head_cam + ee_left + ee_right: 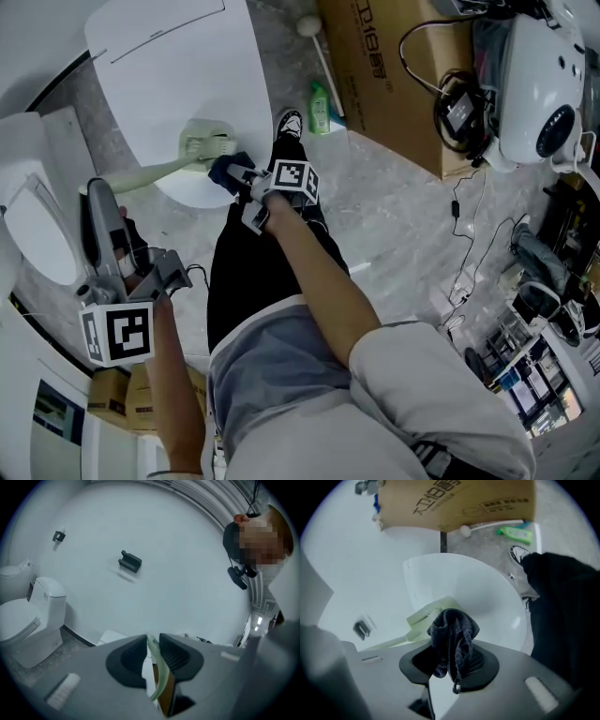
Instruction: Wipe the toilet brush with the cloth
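Left gripper: jaws clamp brush | right gripper: jaws pinch cloth | risk: hard rubbing could twist brush loose.

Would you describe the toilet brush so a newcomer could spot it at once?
Start at the white toilet at the head view's top. Over its near rim is the toilet brush: the only pale green, long-handled thing, beside the dark cloth.

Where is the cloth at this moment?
Head view, centre-left: the dark cloth is clamped in the right gripper, against the pale green head of the toilet brush.
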Demonstrator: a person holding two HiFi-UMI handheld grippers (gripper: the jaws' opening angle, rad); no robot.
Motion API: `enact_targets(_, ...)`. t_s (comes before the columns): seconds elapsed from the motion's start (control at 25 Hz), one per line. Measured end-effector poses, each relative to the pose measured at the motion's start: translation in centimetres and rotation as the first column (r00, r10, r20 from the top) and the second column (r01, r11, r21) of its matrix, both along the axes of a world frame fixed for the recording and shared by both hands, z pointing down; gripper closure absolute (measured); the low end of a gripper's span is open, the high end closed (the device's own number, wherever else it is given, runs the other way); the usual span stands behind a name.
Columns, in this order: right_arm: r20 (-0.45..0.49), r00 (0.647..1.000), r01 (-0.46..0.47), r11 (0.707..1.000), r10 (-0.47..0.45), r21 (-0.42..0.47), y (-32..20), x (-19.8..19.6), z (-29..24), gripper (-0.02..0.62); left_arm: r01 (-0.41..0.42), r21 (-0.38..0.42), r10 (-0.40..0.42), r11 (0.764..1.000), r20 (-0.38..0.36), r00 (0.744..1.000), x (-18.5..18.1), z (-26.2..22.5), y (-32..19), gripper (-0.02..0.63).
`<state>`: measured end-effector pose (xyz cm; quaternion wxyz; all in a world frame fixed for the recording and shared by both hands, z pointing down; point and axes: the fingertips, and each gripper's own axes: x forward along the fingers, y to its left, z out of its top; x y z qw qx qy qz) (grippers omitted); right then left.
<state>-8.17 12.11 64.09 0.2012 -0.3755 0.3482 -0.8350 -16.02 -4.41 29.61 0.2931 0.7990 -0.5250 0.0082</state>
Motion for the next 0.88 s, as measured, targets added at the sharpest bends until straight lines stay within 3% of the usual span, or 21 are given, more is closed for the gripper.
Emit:
enact_targets(0.12,-0.169,0.958,0.240,0.971,-0.232,0.023,-0.1,0.8,0.2,0.491,0.008,-0.004,-0.008,1.000,0.033,0.999,-0.3,0.0,0.0,0.606)
enact_targets(0.24,-0.324,0.842,0.460,0.888,-0.431,0.015,-0.2,1.7,0.6,0.491,0.011,-0.004,-0.011,1.000,0.029,1.000,-0.5,0.1,0.0,0.606)
enact_targets(0.36,-0.429,0.710,0.615,0.789,-0.559,-0.010,-0.5,2.7,0.9,0.491,0.011,-0.005,-0.011,1.000,0.026,1.000,-0.4,0.0,-0.1,0.606)
enact_targets(0.72,-0.575,0.406,0.824,0.556,-0.710,-0.104,-1.8,5.1,2.1,0.492,0.020,-0.009,-0.020,1.000,0.022,1.000,-0.5,0.2,-0.5,0.606)
enact_targets(0.8,-0.600,0.361,0.834,0.535,-0.714,-0.135,-2.4,6.0,2.3,0.492,0.022,-0.011,-0.022,1.000,0.021,1.000,-0.5,0.3,-0.7,0.606)
enact_targets(0.88,-0.611,0.383,0.817,0.562,-0.692,-0.125,-3.5,6.7,2.1,0.492,0.024,-0.012,-0.024,1.000,0.019,1.000,-0.5,0.3,-0.8,0.606)
